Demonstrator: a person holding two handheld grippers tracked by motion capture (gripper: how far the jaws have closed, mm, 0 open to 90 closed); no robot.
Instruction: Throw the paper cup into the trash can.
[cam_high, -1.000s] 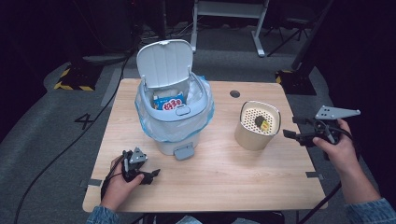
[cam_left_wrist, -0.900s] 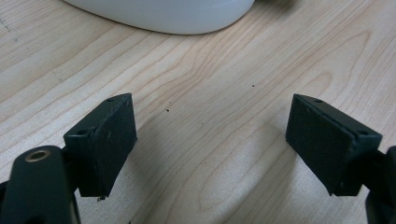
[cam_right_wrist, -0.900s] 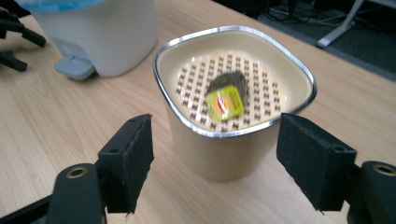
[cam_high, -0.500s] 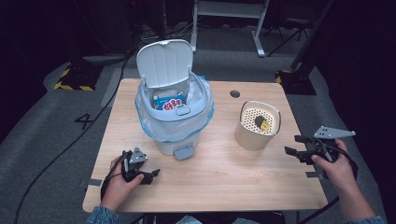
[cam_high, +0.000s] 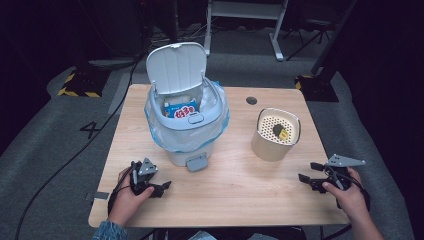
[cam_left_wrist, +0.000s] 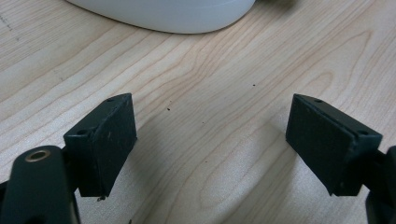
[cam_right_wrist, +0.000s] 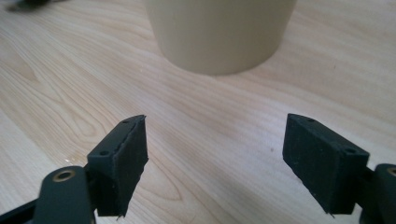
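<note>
1. Now the left gripper (cam_high: 162, 187) rests low on the pale wooden table (cam_high: 235, 200), near its front edge, with its jaws spread wide and nothing between them.
2. Just ahead of it stands the white plastic bin (cam_high: 186, 120) with its lid up and a clear bag inside.
3. Over on the other side, the right gripper (cam_high: 307, 172) is released too, holding nothing.
4. Near it stands the round beige holder with a dotted top (cam_high: 276, 134).

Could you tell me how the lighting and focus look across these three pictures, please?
High view: the table is lit, the surroundings dark and soft. Left gripper view: wood grain sharp, the white bin soft at the top edge. Right gripper view: the fingers are crisp, the beige container blurred.
</note>
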